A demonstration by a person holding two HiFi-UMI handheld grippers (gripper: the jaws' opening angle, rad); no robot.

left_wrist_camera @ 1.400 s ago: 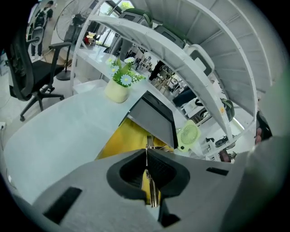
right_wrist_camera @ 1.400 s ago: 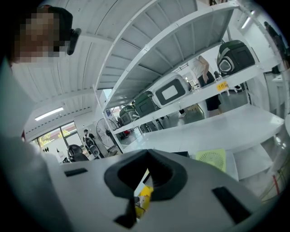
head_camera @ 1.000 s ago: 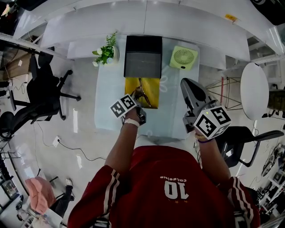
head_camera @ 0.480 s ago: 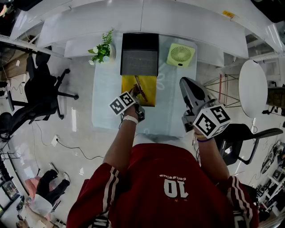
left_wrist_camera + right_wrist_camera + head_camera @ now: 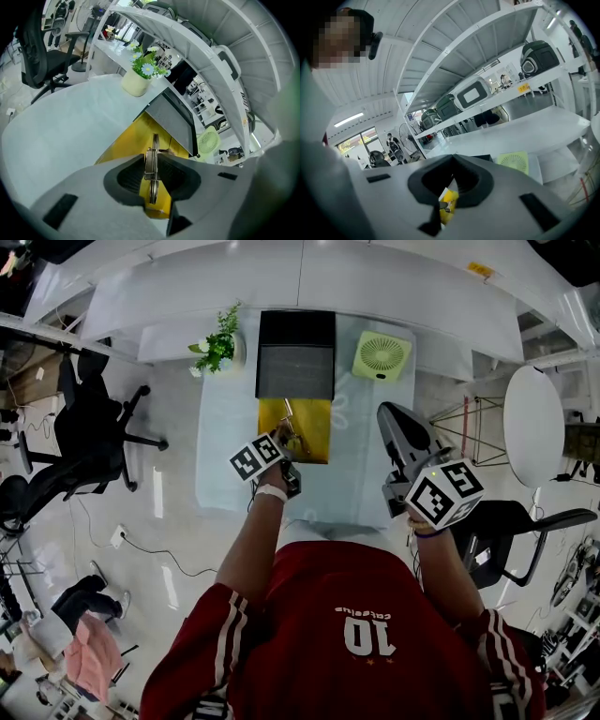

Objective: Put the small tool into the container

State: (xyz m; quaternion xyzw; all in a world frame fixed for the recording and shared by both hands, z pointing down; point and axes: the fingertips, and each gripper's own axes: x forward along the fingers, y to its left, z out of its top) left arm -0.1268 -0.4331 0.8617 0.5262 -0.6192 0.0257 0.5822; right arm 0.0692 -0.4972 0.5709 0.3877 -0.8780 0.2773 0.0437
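Observation:
The small metal tool (image 5: 152, 161) stands upright between the pads of my left gripper (image 5: 152, 158), which hovers over the yellow container (image 5: 125, 140). The jaws are opening, and the pads still touch the tool on both sides. In the head view the left gripper (image 5: 281, 442) sits at the near edge of the yellow container (image 5: 316, 423), with the tool (image 5: 286, 427) sticking out over it. My right gripper (image 5: 394, 420) is held up off the table's right side, shut and empty; in its own view the right gripper (image 5: 450, 173) shows only a thin slit.
A black box (image 5: 296, 357) stands behind the container on the pale table (image 5: 225, 446). A green fan (image 5: 382, 356) is at the back right, a potted plant (image 5: 220, 348) at the back left. A black office chair (image 5: 89, 442) stands left of the table.
The left gripper has stayed over the container's near edge. The tool now shows shorter and further left over the tray. The right gripper has barely moved.

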